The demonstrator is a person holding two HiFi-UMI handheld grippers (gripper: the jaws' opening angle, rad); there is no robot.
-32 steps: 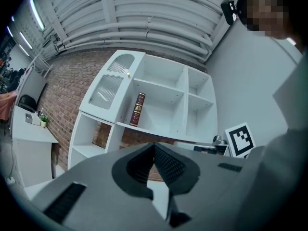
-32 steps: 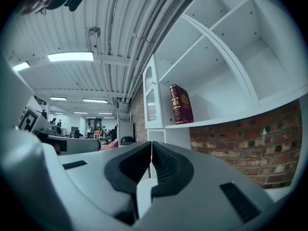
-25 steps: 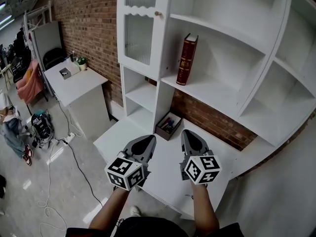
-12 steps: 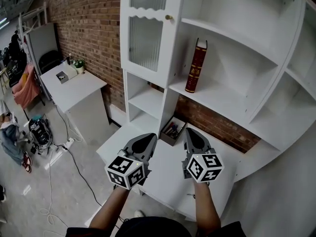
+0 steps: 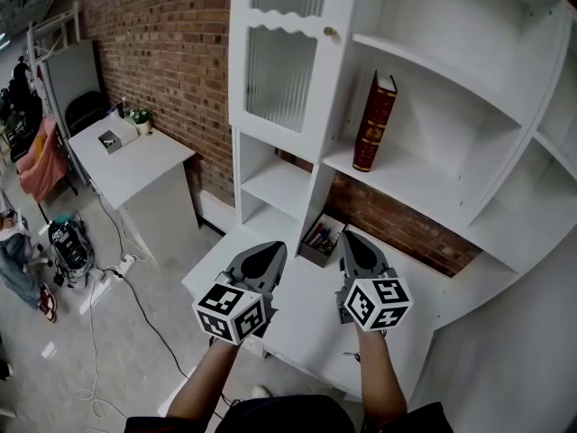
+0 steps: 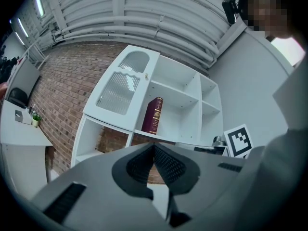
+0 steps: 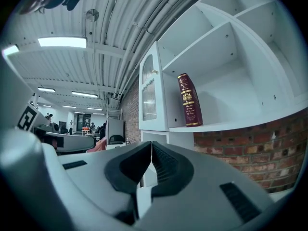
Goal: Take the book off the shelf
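Observation:
A dark red book (image 5: 374, 121) with gold print stands upright, leaning slightly, on a shelf of the white shelf unit (image 5: 424, 184). It also shows in the left gripper view as the book (image 6: 152, 115) and in the right gripper view as the book (image 7: 190, 100). My left gripper (image 5: 268, 254) and right gripper (image 5: 352, 244) hang side by side well below and in front of the book, over the unit's lower desk surface. Both are shut with nothing between the jaws.
A glass-fronted cabinet door (image 5: 282, 70) is left of the book. A small open box of pens (image 5: 320, 240) sits on the desk surface by the brick wall. A white side table (image 5: 131, 156) stands to the left, with cables on the floor (image 5: 108, 332).
The view has drifted closer and to the left, so the book and shelf sit further right and lower in the head view. Both grippers stay shut and barely move.

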